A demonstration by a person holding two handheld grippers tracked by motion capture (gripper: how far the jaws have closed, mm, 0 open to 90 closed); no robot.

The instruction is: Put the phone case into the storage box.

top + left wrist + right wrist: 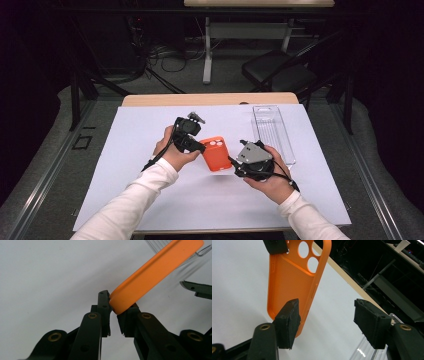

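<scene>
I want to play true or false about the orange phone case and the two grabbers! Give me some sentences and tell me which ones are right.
1. The left gripper pinches one end of the orange phone case. True.
2. The right gripper squeezes the case tightly. False: its jaws stand apart, and only one is near the case's edge.
3. The case has round holes near one end. True.
4. The clear plastic tray sits on top of the case. False: it lies on the white table beside the right gripper, apart from the case.
5. The case lies flat on the table. False: it is held up off it.
</scene>
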